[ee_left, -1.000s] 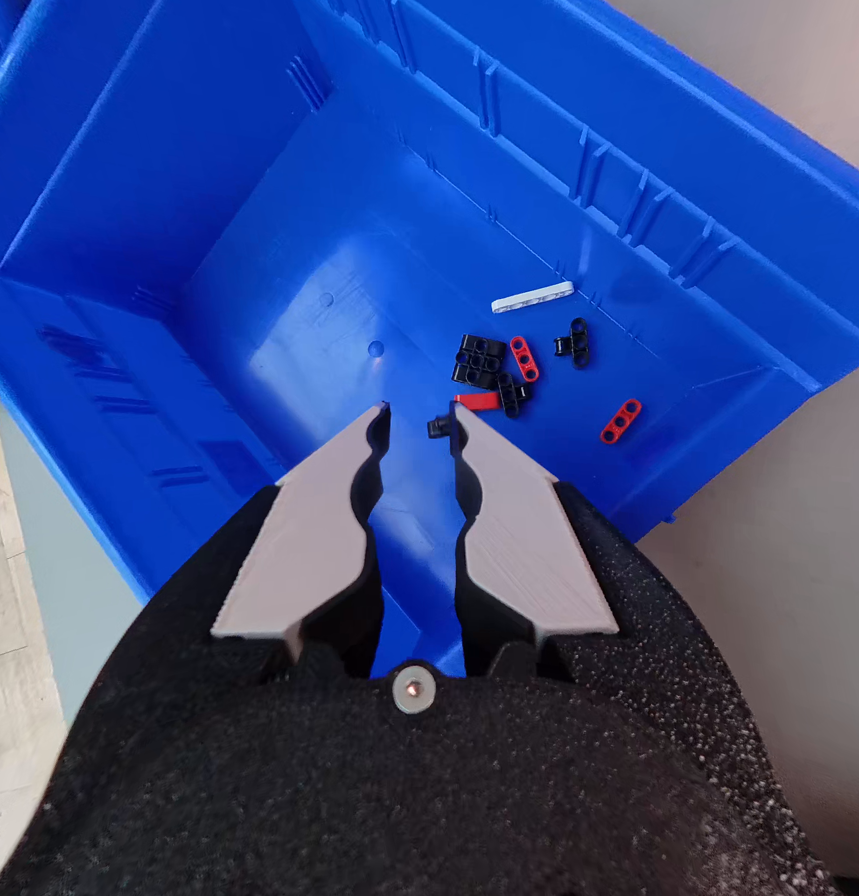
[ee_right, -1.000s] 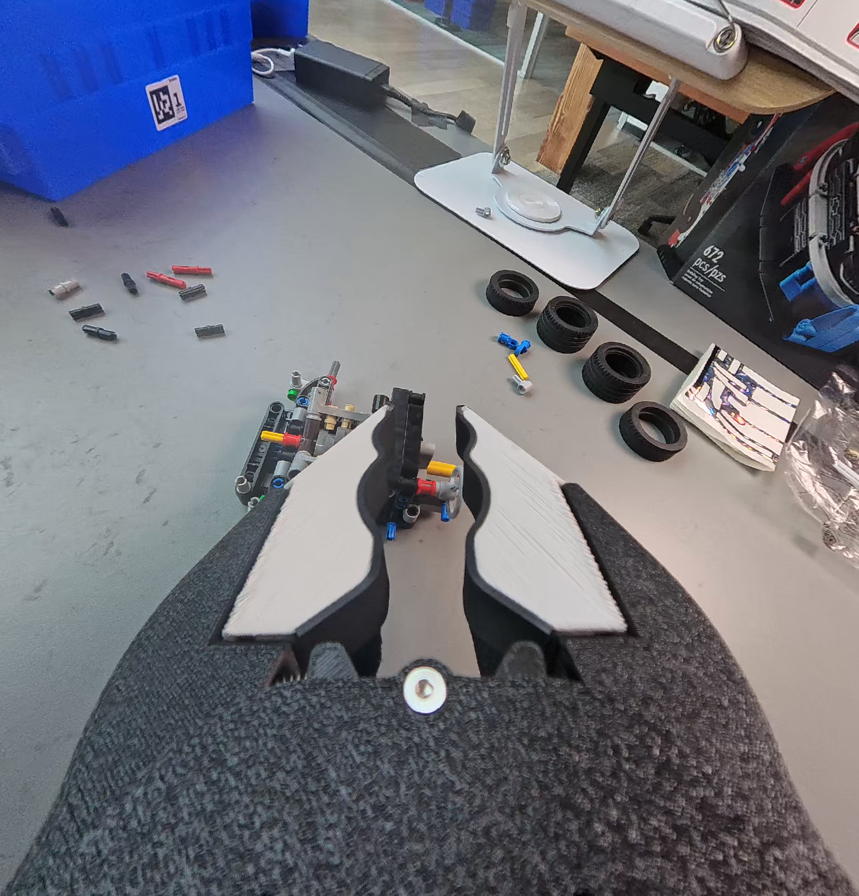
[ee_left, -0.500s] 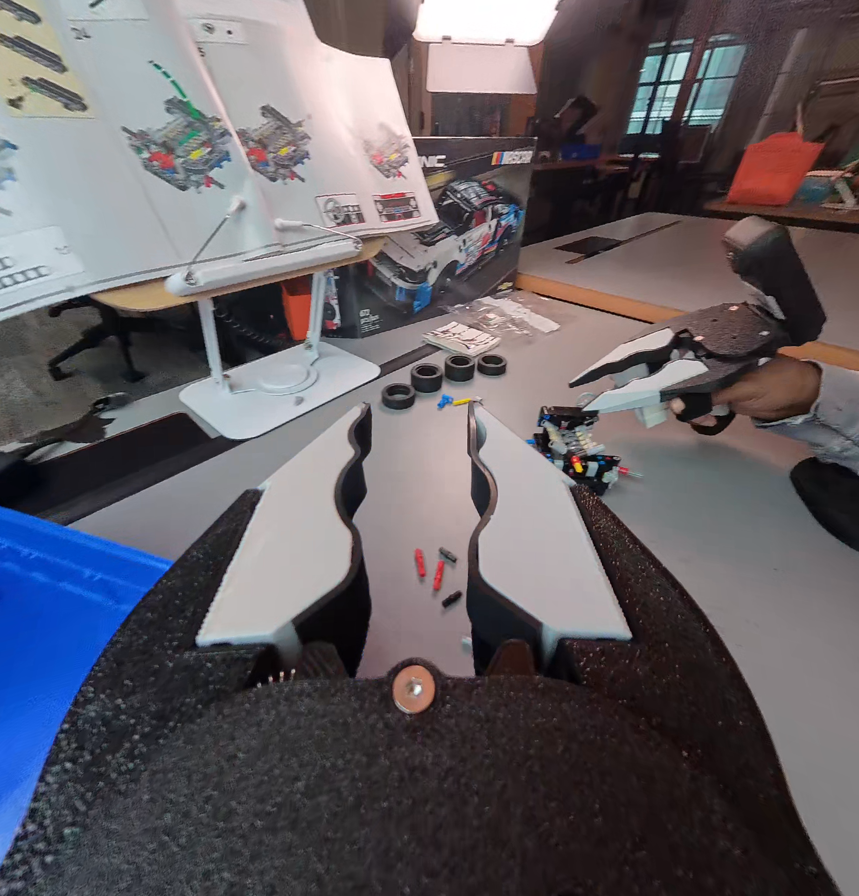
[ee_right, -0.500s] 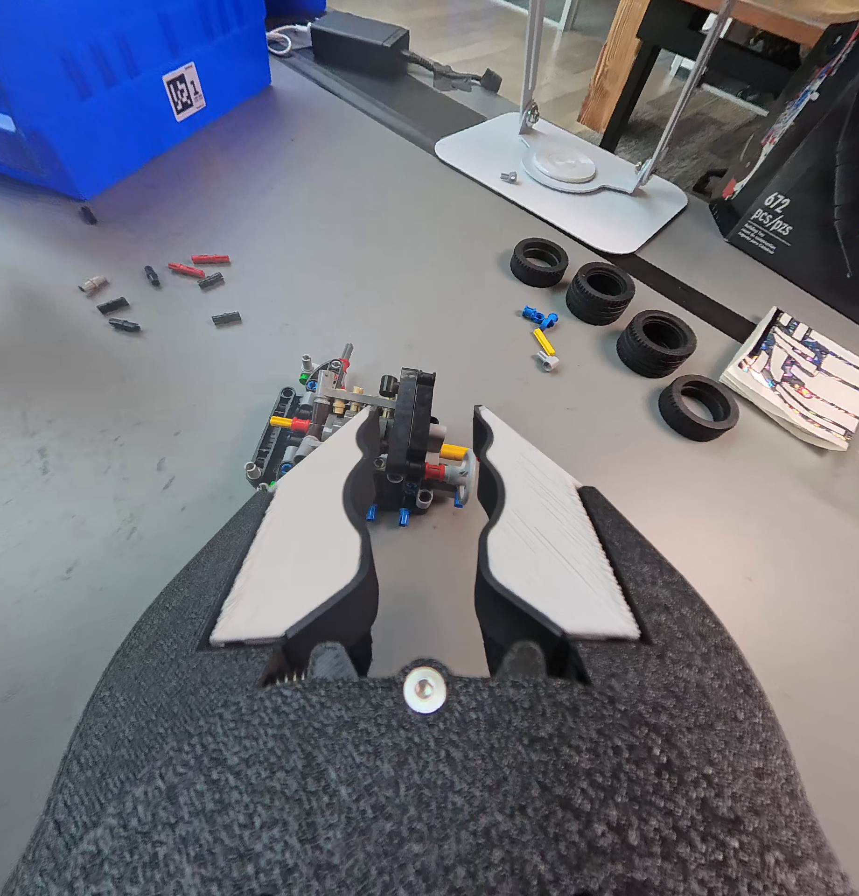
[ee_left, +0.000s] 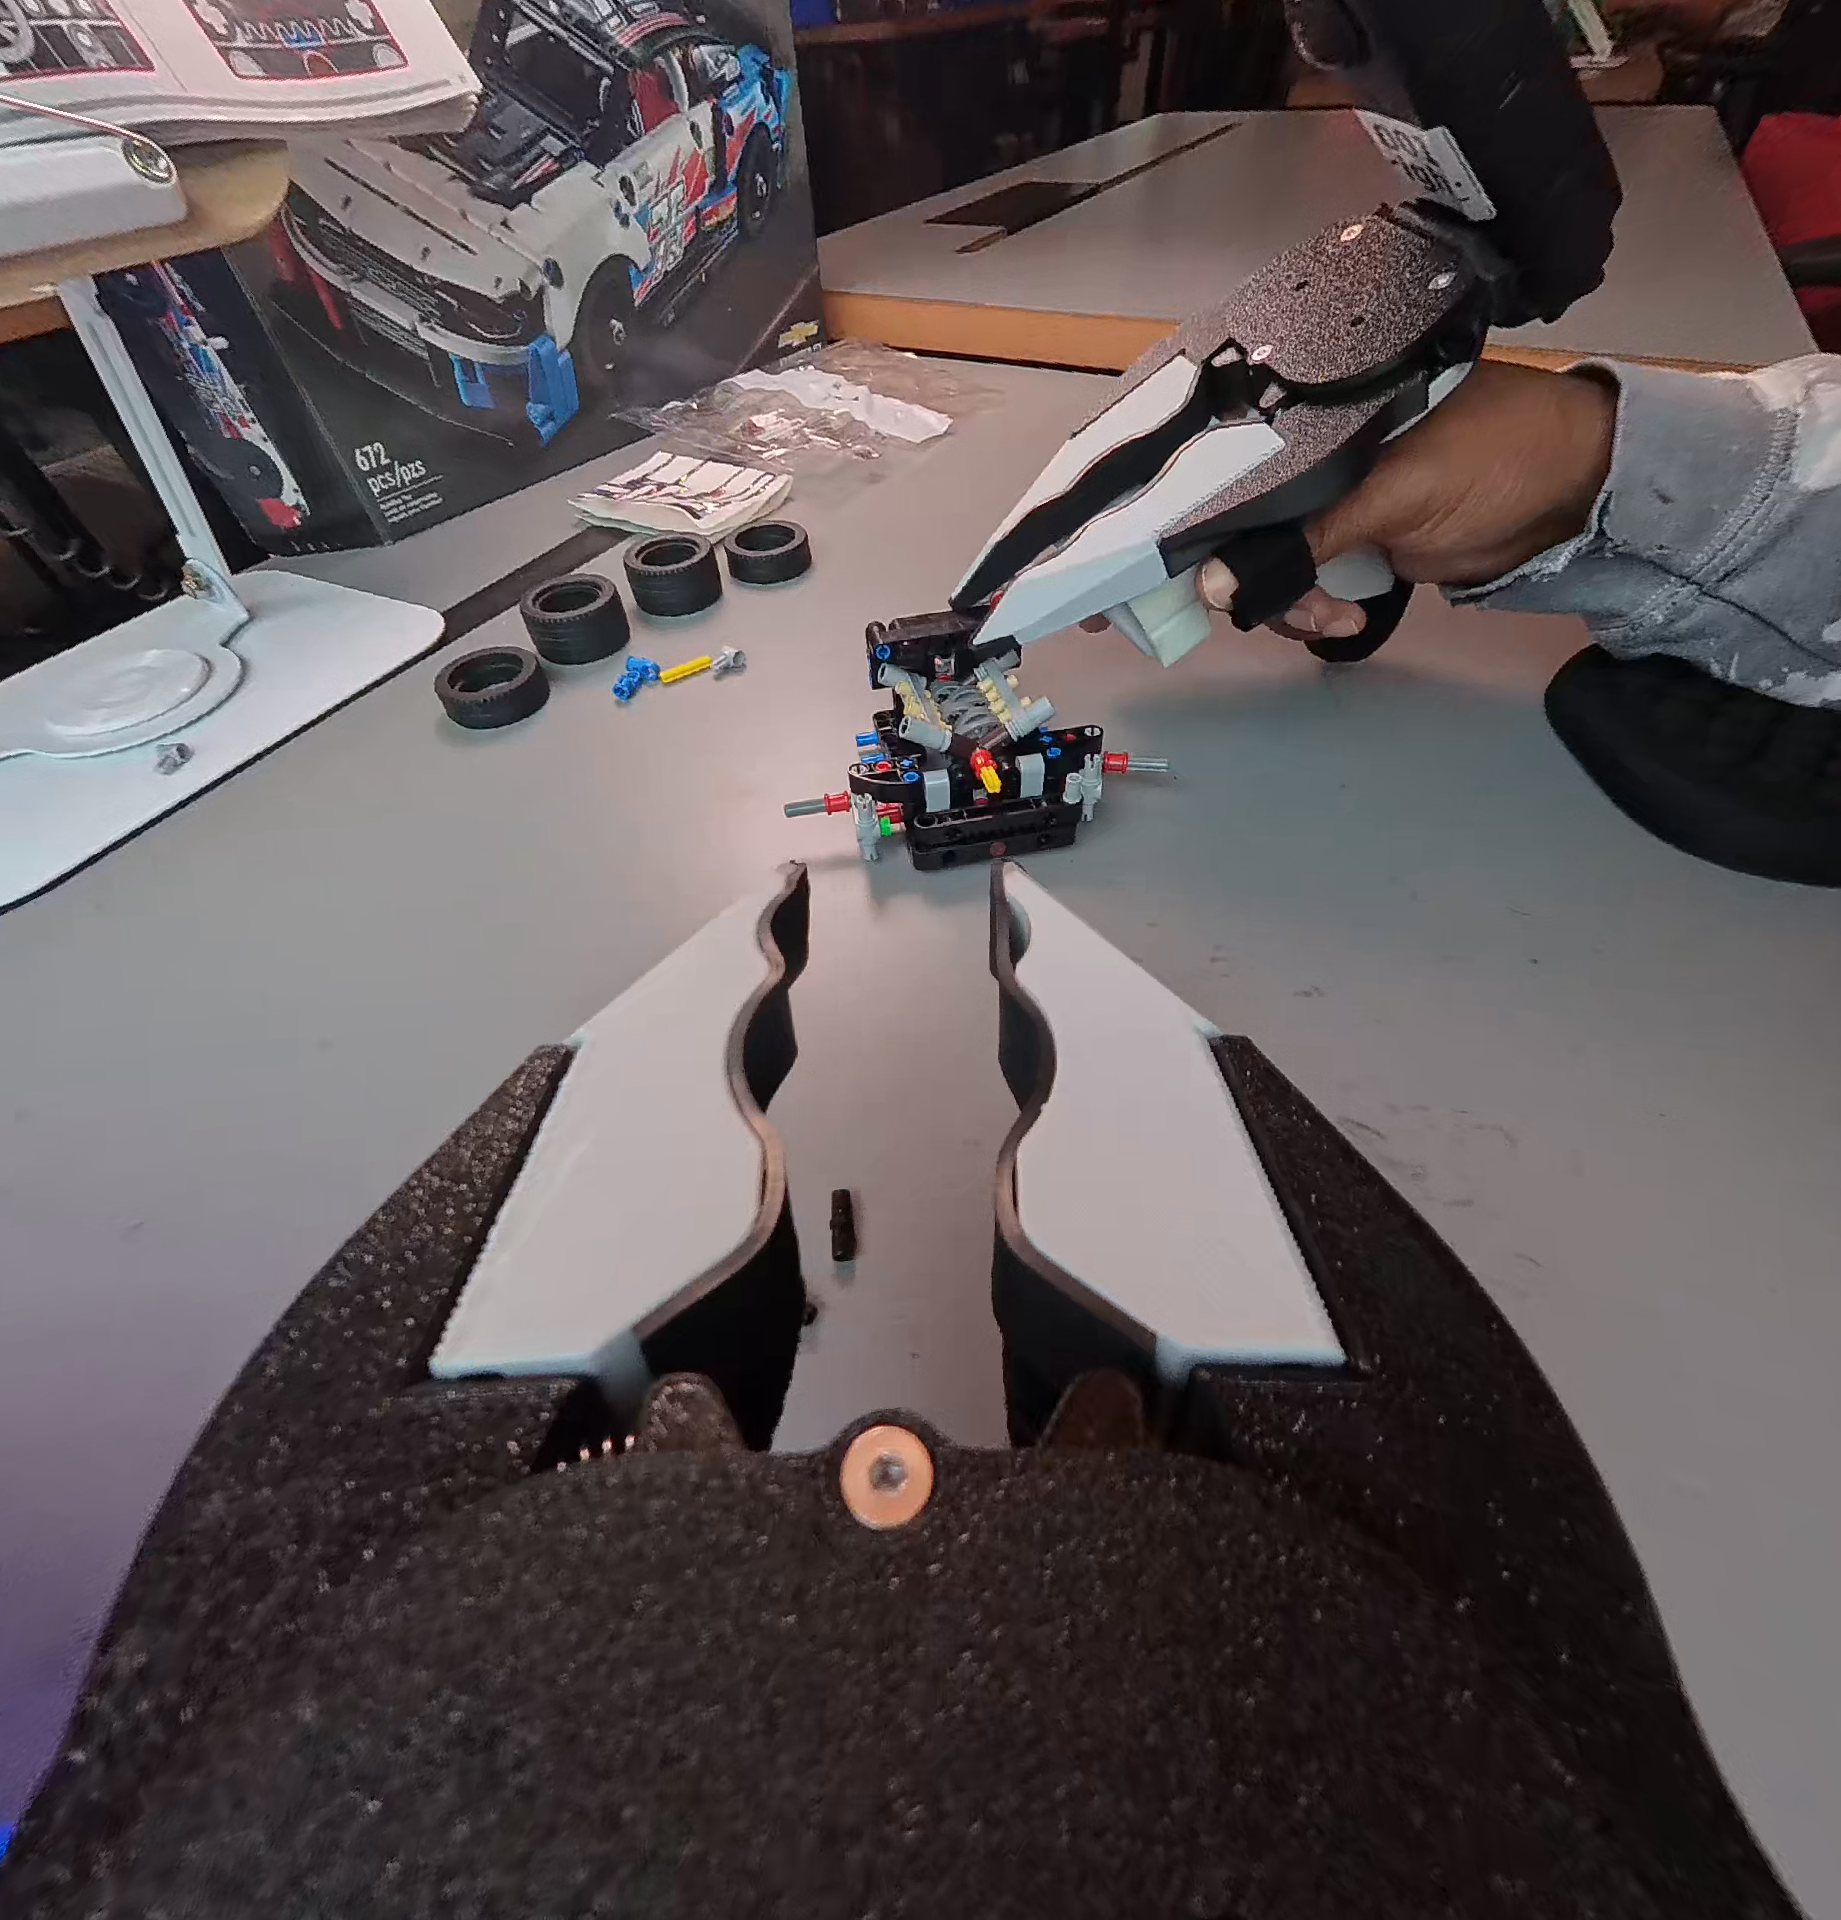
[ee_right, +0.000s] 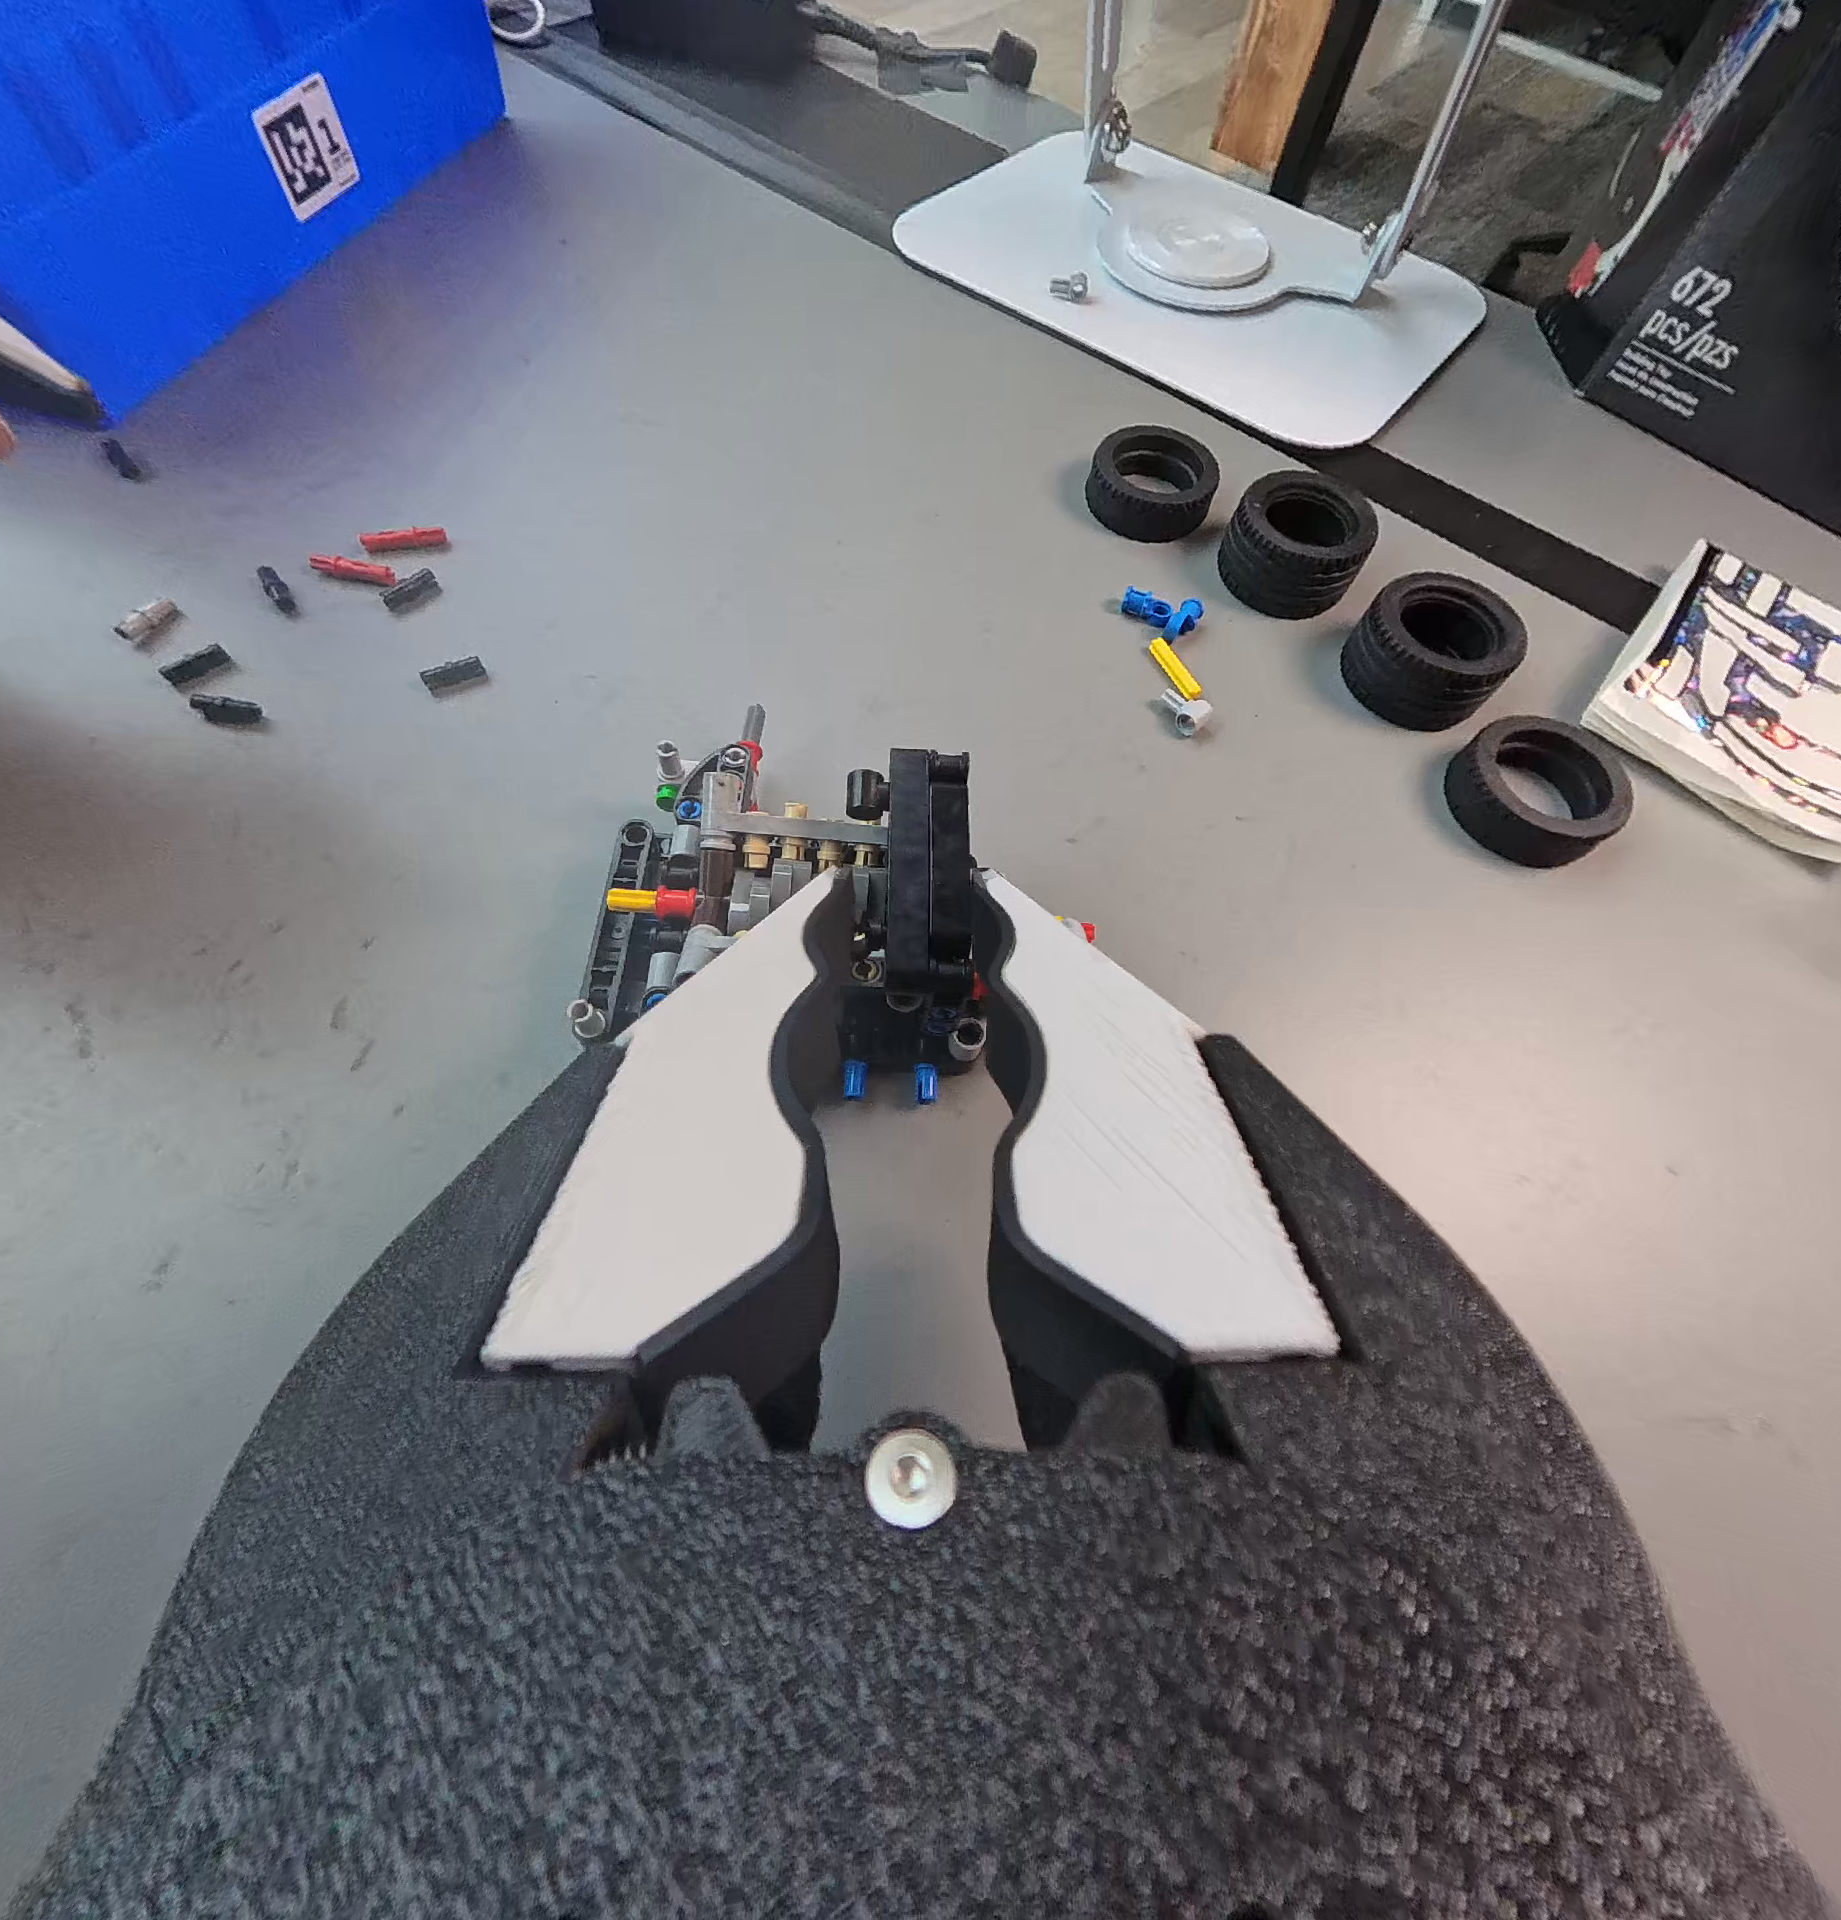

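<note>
A small brick assembly (ee_left: 973, 764) of black, grey, red and yellow parts stands on the grey table (ee_left: 376, 935). My right gripper (ee_right: 913, 883) is shut on the upright black frame piece (ee_right: 926, 821) at one end of the assembly (ee_right: 750, 883). It also shows in the left wrist view (ee_left: 983, 613), held by a hand and coming down on the assembly from above. My left gripper (ee_left: 900, 873) is open and empty, low over the table, its tips just short of the assembly. A loose black pin (ee_left: 843, 1224) lies on the table between its fingers.
Several black tyres (ee_right: 1435, 649) and small blue and yellow parts (ee_right: 1170, 665) lie right of the assembly. Loose red and black pins (ee_right: 376, 566) lie to the left, before a blue bin (ee_right: 168, 208). A white stand base (ee_right: 1207, 301), set box (ee_left: 480, 260) and sticker sheet (ee_right: 1757, 707) stand behind. The gap from one gripper's tips to the other's is roughly 15 centimeters.
My left gripper came out of the blue bin and swung over the table to face the assembly, still open. My right gripper moved forward and closed on the black frame piece.
</note>
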The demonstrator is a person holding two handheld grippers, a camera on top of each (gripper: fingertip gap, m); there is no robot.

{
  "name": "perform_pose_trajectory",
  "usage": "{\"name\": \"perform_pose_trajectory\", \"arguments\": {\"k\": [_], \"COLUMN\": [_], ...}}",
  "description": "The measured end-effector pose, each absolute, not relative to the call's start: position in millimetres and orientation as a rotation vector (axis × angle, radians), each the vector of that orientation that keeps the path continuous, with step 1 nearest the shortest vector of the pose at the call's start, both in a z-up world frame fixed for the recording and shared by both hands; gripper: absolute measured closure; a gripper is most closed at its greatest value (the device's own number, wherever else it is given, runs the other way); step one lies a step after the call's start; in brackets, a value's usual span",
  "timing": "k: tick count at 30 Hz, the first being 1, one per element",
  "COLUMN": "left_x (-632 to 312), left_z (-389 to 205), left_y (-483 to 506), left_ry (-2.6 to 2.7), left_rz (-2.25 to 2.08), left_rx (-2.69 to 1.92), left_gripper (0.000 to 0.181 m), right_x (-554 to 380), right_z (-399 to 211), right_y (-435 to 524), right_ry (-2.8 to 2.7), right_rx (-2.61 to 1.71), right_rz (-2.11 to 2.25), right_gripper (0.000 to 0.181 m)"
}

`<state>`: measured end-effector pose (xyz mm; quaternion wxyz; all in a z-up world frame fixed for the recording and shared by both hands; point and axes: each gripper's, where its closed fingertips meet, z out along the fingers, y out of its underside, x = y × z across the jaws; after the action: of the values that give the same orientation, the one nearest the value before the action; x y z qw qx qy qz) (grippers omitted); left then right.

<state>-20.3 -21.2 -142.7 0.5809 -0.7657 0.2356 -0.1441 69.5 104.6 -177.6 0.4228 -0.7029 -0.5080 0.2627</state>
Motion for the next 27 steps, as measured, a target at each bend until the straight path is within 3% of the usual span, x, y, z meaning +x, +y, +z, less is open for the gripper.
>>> {"name": "perform_pose_trajectory", "arguments": {"k": [1, 17, 27], "left_x": [-23.2, -54.3, -53.8], "left_z": [-141.2, -124.3, -129.0], "left_y": [-21.0, -19.8, -20.0], "left_ry": [0.541, 0.414, 0.425], "left_rz": [-0.33, -0.3, -0.301], "left_rx": [-1.782, -1.729, -1.747], "left_gripper": [0.146, 0.147, 0.147], "right_x": [71.4, 71.1, 64.4], "right_z": [-177.4, -175.7, -143.8], "right_y": [108.2, 115.1, 108.3], "right_ry": [-1.245, -1.164, -1.128], "right_rx": [-1.779, -1.783, -1.61], "right_rz": [0.634, 0.621, 0.713], "right_gripper": [0.165, 0.165, 0.164]}}
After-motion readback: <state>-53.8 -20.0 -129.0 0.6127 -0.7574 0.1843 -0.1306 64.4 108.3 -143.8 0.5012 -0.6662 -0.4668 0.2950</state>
